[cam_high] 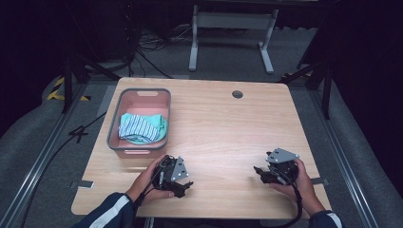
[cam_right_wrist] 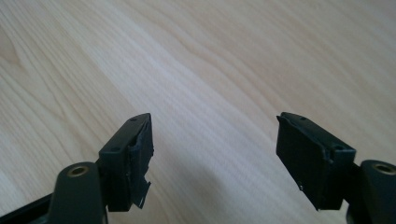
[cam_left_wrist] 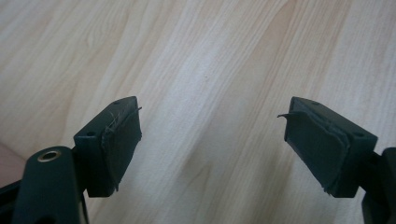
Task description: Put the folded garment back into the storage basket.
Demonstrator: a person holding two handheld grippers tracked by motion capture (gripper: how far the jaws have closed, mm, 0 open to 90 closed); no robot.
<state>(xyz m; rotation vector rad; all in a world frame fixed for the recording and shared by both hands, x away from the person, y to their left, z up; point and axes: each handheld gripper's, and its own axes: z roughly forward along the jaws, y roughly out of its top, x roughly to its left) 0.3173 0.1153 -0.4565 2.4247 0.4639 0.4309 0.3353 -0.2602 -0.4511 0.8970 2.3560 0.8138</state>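
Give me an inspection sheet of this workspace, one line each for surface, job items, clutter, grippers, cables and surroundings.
Surface: light wooden table, round grommet hole near the far edge.
Job's things: pink bin at the table's left, holding a striped cloth on a teal cloth.
Clutter: nothing seen.
Grippers: left gripper and right gripper both open, nothing between the jaws, low over bare wood.
Cables: black cables on the floor beyond the table.
Surroundings: grey floor, white frame legs, dark curtains.
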